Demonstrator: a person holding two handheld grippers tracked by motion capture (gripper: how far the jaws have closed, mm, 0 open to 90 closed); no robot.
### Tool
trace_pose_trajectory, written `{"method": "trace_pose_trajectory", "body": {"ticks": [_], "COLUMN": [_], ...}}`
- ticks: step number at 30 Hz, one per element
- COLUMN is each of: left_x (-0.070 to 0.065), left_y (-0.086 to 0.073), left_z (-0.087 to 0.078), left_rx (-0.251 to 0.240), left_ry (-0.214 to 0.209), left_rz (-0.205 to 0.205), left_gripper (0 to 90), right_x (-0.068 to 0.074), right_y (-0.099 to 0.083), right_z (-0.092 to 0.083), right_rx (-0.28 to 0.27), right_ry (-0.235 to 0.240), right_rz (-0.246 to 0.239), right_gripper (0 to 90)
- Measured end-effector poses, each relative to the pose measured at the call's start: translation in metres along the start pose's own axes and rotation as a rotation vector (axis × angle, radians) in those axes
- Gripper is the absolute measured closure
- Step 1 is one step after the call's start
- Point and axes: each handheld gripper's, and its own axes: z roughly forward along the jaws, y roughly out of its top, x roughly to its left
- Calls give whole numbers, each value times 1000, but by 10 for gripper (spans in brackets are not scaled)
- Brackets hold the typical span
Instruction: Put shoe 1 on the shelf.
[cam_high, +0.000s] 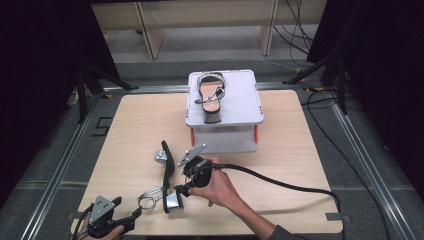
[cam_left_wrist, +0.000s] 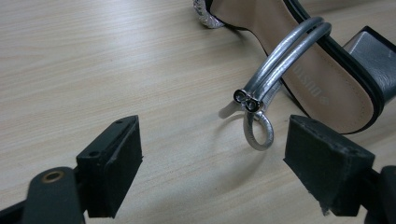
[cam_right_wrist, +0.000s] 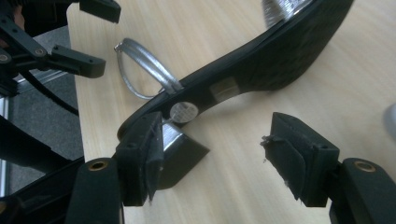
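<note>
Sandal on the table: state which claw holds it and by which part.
Neither. Both the left claw and right claw are open beside the sandal.

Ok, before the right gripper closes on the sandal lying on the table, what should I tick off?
1. Right gripper open: ok.
2. Sandal lying on its side, heel near the fingers: ok.
3. Heel block squarely between both fingers: not ok, it sits by one only.
4. Left gripper open and off the silver strap: ok.
5. Second sandal already on the white stand: ok.
</note>
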Motion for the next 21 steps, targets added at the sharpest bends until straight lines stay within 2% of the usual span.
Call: {"method": "trace_pose_trajectory", "body": {"ticks": [2, 4, 7, 9, 11, 12, 13, 14, 15, 18, 19, 21], "left_x": [0, 1, 1, 1, 1, 1, 0, 1, 1, 1, 1, 1], "left_y": [0, 0, 0, 1, 1, 1, 0, 0, 0, 0, 0, 0], "left_z": [-1, -1, -1, -1, -1, -1, -1, -1, -1, -2, -2, -2], "left_rx": [-2, -2, -3, -2, 0, 0, -2, -2, -2, 1, 1, 4], "left_ry": [7, 9, 10, 9, 8, 8, 9, 11, 11, 6, 6, 7], "left_rz": [10, 13, 15, 15, 15, 15, 14, 16, 16, 24, 24, 23], "left_gripper": [185, 185, 185, 185, 185, 185, 185, 185, 185, 185, 185, 185], "right_x": [2, 3, 6, 6, 7, 9, 13, 22, 25, 35, 37, 36], "right_y": [-2, -3, -5, -6, -6, -4, -2, 6, 10, 20, 21, 22], "right_z": [4, 8, 13, 16, 17, 17, 19, 21, 22, 30, 32, 35], "right_rx": [1, 8, 22, 13, 11, 44, 50, 36, 38, 53, 53, 45], "right_ry": [0, 34, 34, 49, 35, 13, -14, 7, 20, -11, 6, -1], "right_rz": [3, 6, 24, 19, 15, 9, -51, -63, -61, -73, -51, -34], "right_gripper": [366, 369, 368, 369, 366, 344, 343, 351, 349, 345, 349, 344]}}
